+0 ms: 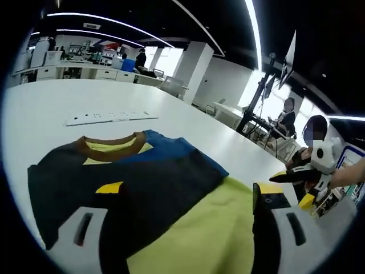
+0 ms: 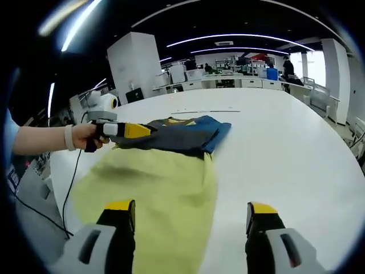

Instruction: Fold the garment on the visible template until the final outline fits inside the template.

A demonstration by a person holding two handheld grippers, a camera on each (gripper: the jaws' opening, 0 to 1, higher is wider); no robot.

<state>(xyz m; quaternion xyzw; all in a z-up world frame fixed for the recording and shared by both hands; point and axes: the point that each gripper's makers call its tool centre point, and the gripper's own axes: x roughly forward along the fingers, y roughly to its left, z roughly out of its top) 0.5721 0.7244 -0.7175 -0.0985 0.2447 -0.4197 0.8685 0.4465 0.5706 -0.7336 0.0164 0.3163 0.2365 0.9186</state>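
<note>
A garment (image 1: pixel 165 188) lies flat on the white table (image 1: pixel 51 103). It has a brown collar, a dark grey and blue upper part and a yellow-green lower part. In the left gripper view, my left gripper (image 1: pixel 188 191) hovers open over the garment's middle, jaws wide apart with cloth below them. My right gripper (image 1: pixel 302 178), held in a hand, hangs at the garment's right side. In the right gripper view, my right gripper (image 2: pixel 191 208) stands open above the yellow hem of the garment (image 2: pixel 159 182). The left gripper (image 2: pixel 128 130) sits by the dark upper part.
A long white strip (image 1: pixel 108 117) lies on the table beyond the collar. Bare table (image 2: pixel 285 148) spreads to the right of the garment. A black cable (image 2: pixel 71 188) hangs from the left hand. Desks, pillars, a stand and seated people are at the room's edges.
</note>
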